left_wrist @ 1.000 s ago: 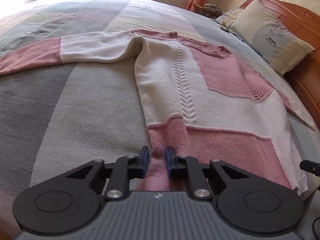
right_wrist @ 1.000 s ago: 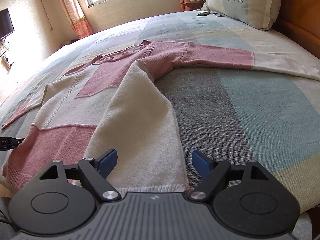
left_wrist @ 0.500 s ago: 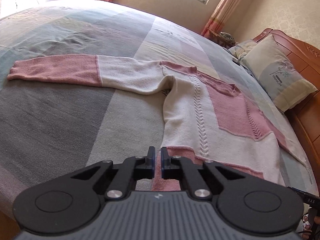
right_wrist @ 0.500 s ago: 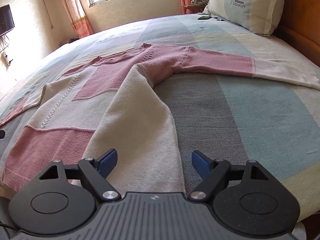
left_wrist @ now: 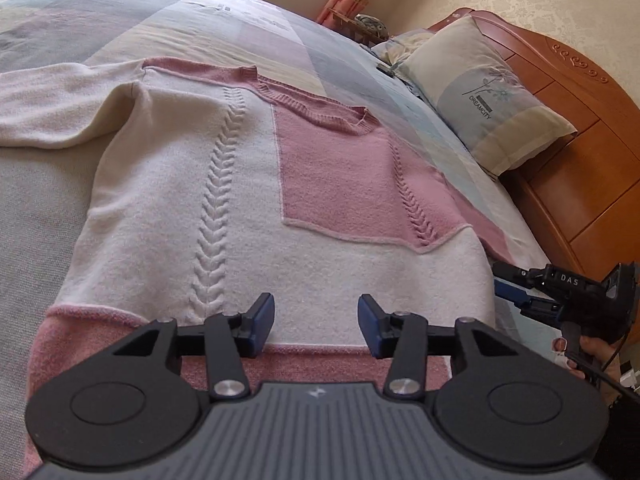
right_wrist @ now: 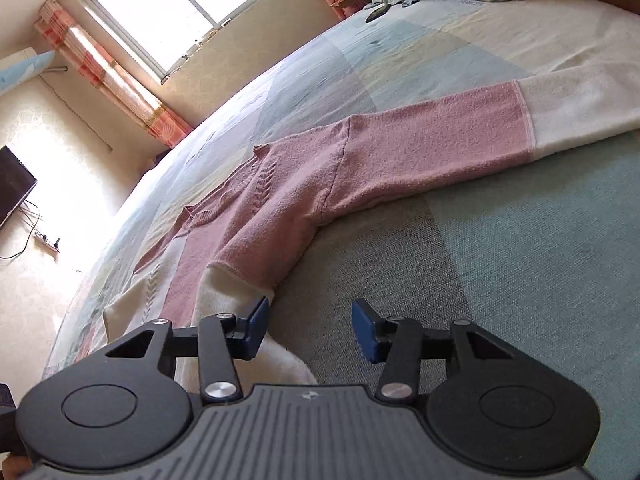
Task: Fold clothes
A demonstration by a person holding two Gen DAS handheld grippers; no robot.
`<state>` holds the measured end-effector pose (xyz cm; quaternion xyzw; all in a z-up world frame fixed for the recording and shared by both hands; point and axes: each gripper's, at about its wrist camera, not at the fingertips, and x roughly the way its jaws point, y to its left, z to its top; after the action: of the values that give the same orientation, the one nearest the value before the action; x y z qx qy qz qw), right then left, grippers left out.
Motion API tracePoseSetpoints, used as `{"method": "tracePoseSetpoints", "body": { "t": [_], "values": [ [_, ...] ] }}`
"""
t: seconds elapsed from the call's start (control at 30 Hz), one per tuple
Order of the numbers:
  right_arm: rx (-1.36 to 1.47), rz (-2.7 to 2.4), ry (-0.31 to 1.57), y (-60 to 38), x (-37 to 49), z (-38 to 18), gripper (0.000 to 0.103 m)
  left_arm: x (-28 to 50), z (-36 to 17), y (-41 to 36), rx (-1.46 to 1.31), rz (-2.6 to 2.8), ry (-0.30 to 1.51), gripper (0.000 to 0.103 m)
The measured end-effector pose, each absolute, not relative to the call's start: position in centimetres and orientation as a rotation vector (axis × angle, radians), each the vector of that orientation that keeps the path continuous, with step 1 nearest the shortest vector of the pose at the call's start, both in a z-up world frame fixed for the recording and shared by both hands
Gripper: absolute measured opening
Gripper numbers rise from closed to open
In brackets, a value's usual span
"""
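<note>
Left gripper (left_wrist: 316, 322) opening, empty | right gripper (right_wrist: 306, 330) closing, empty | sweater (left_wrist: 224, 208) flat, pillow (left_wrist: 488, 96) beyond

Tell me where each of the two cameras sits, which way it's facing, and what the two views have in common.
Left wrist: sits on the left hand-held gripper, jaws opening, empty, facing across the sweater toward pillow and headboard; the right hand-held gripper and the person's fingers show.
Right wrist: sits on the right hand-held gripper, jaws closing, empty, facing over the sweater's pink sleeve toward the window.
Shared: sweater, bedspread, pillow.
</note>
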<state>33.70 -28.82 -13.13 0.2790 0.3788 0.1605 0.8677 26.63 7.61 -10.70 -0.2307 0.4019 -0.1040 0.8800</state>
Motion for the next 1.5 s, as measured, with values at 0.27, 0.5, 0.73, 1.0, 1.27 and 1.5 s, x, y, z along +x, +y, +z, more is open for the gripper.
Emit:
{"method": "tracePoseSetpoints", "body": {
  "t": [0.27,0.5,0.73,1.0,1.27,1.5],
  "values": [
    [0.617,0.404,0.767,-25.2,40.2,-15.9,0.044,26.4,-11.6,8.1,-0.517,-0.262,0.797,0.056],
    [0.619,0.343,0.709,-24.0,41.4,-16.5,0.027,26.4,-11.6,7.9,-0.515,-0.274,0.785,0.059],
    [0.470,0.186,0.649,-25.1,40.1,-13.4,0.014,26.3,-11.6,7.9,-0.515,-0.270,0.793,0.060],
    [0.439,0.169,0.677,-28.5,36.2,-10.7,0.022,26.3,-11.6,7.9,-0.512,-0.268,0.791,0.060],
    [0.476,0.243,0.789,-26.0,27.3,-14.2,0.038,26.3,-11.6,7.6,-0.489,-0.268,0.790,0.061],
    [0.271,0.244,0.765,-22.4,24.8,-13.3,0.010,26.1,-11.3,7.0,-0.469,-0.256,0.800,0.064]
  ]
}}
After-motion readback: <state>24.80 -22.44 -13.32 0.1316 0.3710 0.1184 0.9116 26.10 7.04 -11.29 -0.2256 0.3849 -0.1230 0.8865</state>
